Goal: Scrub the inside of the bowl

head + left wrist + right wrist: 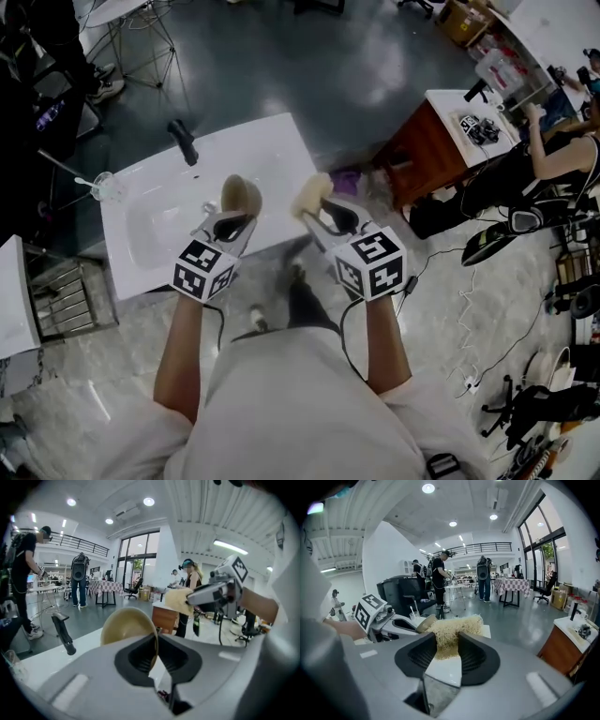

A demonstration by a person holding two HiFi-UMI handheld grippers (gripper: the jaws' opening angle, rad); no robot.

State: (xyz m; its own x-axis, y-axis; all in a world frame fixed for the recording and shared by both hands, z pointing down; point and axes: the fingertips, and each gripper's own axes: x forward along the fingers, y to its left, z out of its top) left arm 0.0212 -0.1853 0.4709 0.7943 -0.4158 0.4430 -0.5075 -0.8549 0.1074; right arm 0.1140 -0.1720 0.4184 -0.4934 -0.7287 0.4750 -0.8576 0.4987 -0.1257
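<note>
Bowl (240,192): round, smooth, tan, thin-walled, hanging above the glossy white sink (267,150), with the left gripper (232,217) pinching its rim between narrowly set jaws. Scrub pad (311,195): pale, coarse, fibrous block, sitting clamped in the half-spread right gripper (323,214), over the sink's front edge.

My grey left hand-held gripper (236,208) and right hand-held gripper (317,212) each carry a black-and-white marker cube (203,269) and black cable (221,323) behind the jaws; my shirt (300,412) is pale, short-sleeved.
</note>
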